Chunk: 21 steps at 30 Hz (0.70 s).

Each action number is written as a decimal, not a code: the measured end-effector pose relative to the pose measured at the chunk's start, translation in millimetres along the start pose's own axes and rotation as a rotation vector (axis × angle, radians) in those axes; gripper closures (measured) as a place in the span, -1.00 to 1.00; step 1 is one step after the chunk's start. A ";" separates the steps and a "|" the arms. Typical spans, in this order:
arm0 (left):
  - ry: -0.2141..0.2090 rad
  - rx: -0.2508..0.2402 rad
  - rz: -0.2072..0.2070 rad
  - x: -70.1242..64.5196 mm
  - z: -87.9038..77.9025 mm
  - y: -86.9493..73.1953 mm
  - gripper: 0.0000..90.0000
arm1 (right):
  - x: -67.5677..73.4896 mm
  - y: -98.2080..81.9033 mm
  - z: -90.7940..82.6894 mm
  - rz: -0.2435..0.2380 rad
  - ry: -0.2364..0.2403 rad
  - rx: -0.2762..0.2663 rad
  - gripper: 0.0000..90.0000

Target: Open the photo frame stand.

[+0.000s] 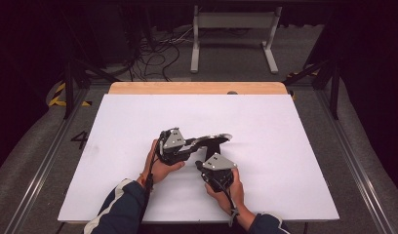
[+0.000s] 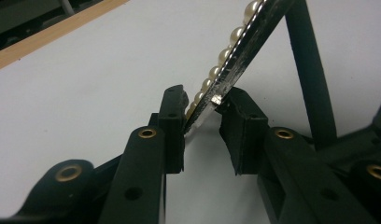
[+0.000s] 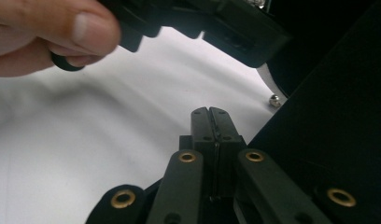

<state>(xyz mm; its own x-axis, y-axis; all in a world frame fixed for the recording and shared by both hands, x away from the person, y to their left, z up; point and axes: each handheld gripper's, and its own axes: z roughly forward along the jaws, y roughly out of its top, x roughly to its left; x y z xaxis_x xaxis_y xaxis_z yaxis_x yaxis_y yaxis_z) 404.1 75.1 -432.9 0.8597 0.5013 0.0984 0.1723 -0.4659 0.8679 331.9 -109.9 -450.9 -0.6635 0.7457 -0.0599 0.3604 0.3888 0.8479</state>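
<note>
White sheeting covers the table (image 1: 285,146), with a strip of bare wood along its far edge and a tangle of cables on the floor (image 1: 153,58) beyond, beside a pale metal stand (image 1: 233,29). Near the middle of the sheet, the left gripper (image 2: 202,114) has its jaws narrowed onto the rim of a pearl-edged frame (image 2: 240,42) (a thin mirror-like plate with a black prop leg behind it), lifted at a tilt. The right gripper (image 3: 210,116) sits just beside it, jaws pressed fully together with nothing between them. A dark slab of the frame's back blocks that gripper's right side; the left hand (image 3: 44,32) looms above.
</note>
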 end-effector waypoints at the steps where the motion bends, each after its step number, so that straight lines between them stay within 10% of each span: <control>1: 0.004 0.006 0.006 -1.0 -1.0 -0.1 0.62 | -0.7 -0.3 -0.6 0.009 0.007 -0.001 1.00; 21: -0.010 0.009 0.015 -7.3 -0.8 0.8 0.43 | 2.5 -4.6 2.3 -0.007 0.019 0.010 1.00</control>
<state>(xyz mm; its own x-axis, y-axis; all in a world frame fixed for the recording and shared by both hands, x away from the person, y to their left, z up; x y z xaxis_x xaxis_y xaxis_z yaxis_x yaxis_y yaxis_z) 397.6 71.6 -432.6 0.8669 0.4870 0.1065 0.1635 -0.4797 0.8621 330.1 -108.6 -456.2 -0.6786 0.7324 -0.0555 0.3619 0.3991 0.8424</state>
